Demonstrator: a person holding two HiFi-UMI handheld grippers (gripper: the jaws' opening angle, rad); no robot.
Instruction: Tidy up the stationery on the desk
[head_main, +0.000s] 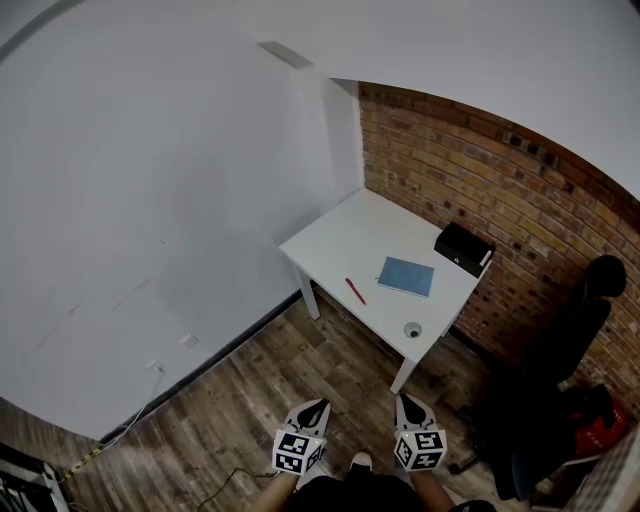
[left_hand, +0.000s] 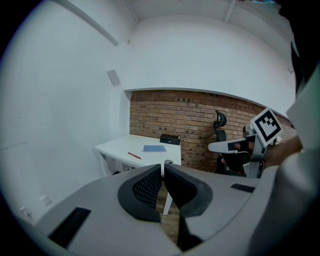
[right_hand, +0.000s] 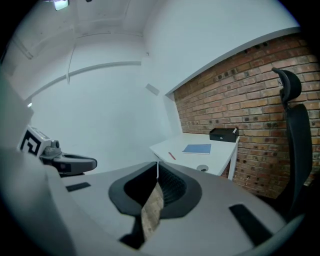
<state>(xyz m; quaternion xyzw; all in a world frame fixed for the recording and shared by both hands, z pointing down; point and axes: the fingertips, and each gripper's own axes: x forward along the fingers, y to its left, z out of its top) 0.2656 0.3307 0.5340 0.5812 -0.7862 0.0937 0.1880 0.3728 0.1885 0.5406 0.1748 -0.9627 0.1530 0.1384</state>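
On the desk (head_main: 338, 243) lie a red pen (head_main: 355, 291), notebook (head_main: 406, 277) and box (head_main: 463, 248). Left gripper (head_main: 319, 405) and right gripper (head_main: 405, 401) have empty fingers clenched.

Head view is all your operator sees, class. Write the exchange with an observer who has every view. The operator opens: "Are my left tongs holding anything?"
Observer: No. The left gripper view shows the left tongs closed to a sliver, with nothing between them.
Operator: And the right ones?
Observer: The right gripper view shows the right tongs meeting at the tips, also empty.
Operator: Is there anything on the side of the black box that I can't see from above?
Observer: Yes. The black box has a small pale mark on the side facing the right gripper view. It is too small to read.
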